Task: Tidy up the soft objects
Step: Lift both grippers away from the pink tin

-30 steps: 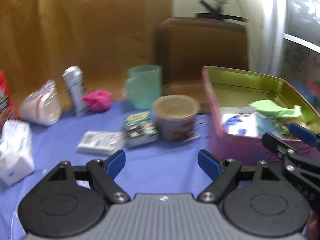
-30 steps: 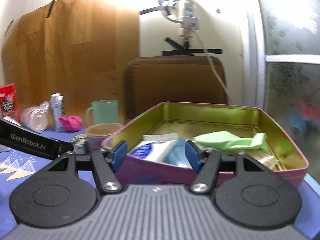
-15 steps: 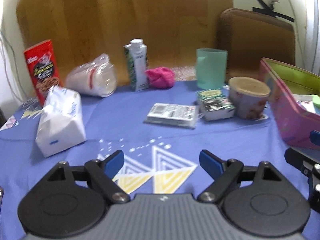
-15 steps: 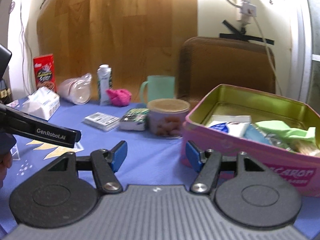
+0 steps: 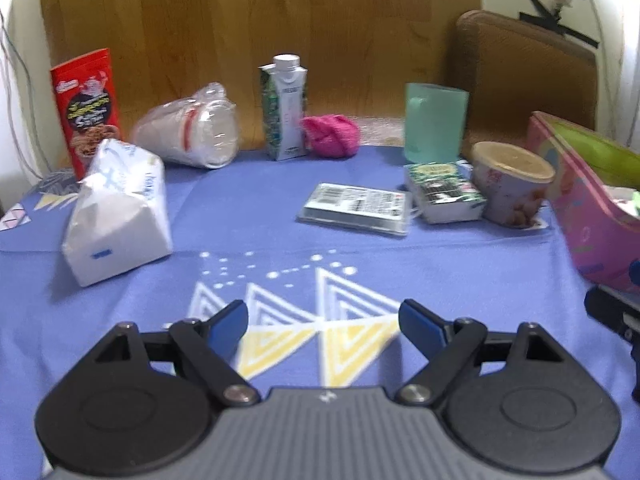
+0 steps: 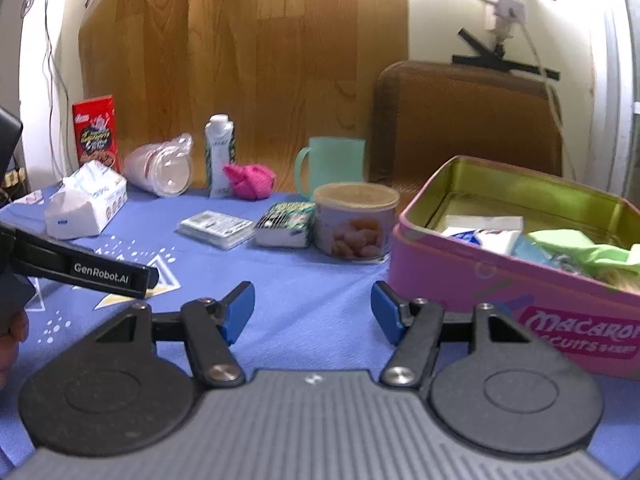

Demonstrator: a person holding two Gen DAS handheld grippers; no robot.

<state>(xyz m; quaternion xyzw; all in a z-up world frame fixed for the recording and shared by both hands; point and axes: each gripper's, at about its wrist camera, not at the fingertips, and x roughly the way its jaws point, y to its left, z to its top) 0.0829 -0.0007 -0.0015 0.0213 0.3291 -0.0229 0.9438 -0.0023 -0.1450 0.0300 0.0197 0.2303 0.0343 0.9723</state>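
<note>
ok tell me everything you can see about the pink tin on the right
The pink tin is a shallow rectangular box, lid off, gold inside, with printed lettering on its front wall. It sits flat on the blue tablecloth, right of the round can. Inside lie a green cloth and white and blue packets. No gripper touches it.

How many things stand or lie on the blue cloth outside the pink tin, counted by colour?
Red: 1, snack box
White or clear: 4, tissue pack, bagged cups, carton, flat packet
Pink: 1, cloth ball
Green: 2, mug, small pack
Beige: 1, lidded can
Total: 9
</note>
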